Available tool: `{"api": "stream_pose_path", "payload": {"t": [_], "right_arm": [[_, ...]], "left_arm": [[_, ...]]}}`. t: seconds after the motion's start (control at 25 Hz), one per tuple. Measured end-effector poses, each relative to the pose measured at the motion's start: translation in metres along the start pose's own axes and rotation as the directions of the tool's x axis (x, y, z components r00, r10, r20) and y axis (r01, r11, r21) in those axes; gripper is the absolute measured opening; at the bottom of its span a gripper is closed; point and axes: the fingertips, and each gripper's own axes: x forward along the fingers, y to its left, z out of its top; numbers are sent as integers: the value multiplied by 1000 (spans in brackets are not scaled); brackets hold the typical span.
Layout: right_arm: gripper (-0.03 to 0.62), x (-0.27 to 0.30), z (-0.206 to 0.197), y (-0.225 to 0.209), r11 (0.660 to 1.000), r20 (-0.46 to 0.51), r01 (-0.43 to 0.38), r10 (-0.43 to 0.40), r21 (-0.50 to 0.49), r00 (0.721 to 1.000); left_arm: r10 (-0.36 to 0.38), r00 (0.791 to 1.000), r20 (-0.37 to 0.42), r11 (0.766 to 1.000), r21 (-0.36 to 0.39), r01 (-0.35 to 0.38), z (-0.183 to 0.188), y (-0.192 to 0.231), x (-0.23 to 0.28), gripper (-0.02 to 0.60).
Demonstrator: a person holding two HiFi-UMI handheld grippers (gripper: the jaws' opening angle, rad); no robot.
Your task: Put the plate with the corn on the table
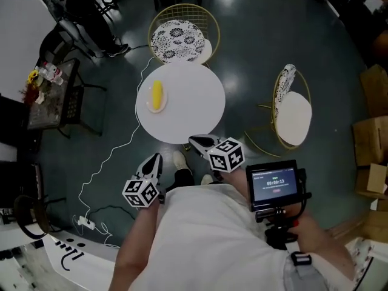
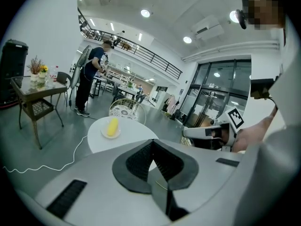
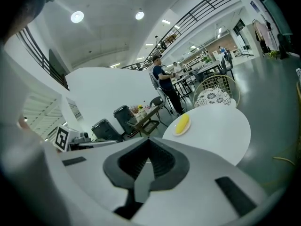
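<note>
A yellow corn cob (image 1: 156,94) lies on a small white plate (image 1: 152,106) at the left side of the round white table (image 1: 188,105). Both grippers hover off the table's near edge, close to the person's body. My left gripper (image 1: 156,159) is shut and holds nothing. My right gripper (image 1: 195,141) is shut and empty too, its tips just at the table's near rim. In the left gripper view the corn (image 2: 112,126) sits beyond the shut gripper (image 2: 153,147). In the right gripper view the corn (image 3: 182,123) lies well ahead of the gripper (image 3: 149,147).
A wire chair with a patterned cushion (image 1: 179,38) stands behind the table, and a second chair (image 1: 292,109) to its right. A dark side table with flowers (image 1: 51,93) is at left. A white cable (image 1: 115,156) runs across the floor. A person (image 2: 91,76) stands farther back.
</note>
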Motion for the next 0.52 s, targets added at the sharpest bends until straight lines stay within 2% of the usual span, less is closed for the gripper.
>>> {"api": "stream_pose_path", "payload": {"t": [0.52], "right_arm": [[6,0,0,-6,999,2,25,-25,23,1000]], "left_arm": [[-32,999,-36,999,9,33,1,-2,11,8]]}}
